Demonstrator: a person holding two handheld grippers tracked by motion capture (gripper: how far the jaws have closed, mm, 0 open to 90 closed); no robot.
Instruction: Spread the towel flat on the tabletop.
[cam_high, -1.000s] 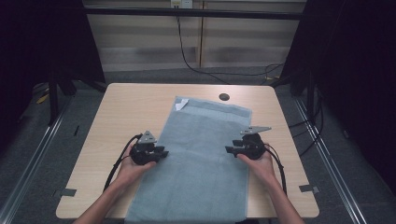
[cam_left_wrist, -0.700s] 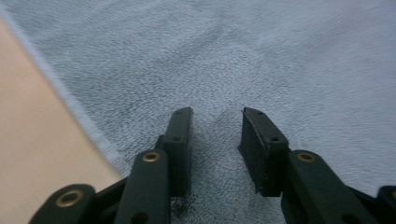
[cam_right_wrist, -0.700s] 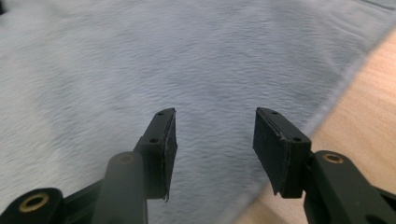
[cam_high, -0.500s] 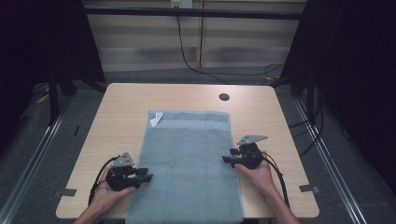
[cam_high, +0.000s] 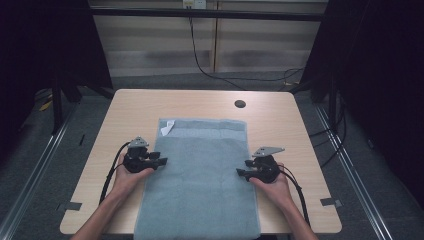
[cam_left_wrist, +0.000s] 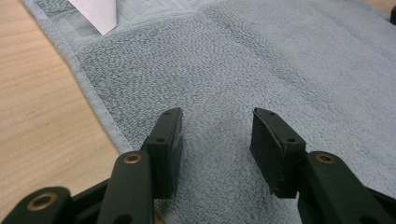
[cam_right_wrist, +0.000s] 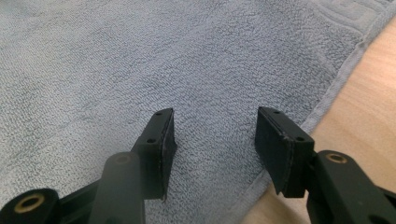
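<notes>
On the table (cam_high: 210, 102), a flat grey-blue towel (cam_high: 202, 175); both hand-held grippers' jaws gape apart.

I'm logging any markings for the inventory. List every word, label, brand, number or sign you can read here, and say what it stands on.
None can be read.
White tag at the far left corner of the grey-blue towel: it faces the camera blank, no print legible.
Left gripper, right gripper, wooden table: no markings visible.

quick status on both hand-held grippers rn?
Left hand-held gripper: open, jaws just been opening, nothing gripped, over the towel edge.
Right hand-held gripper: open, nothing gripped, over the towel's other edge.
</notes>
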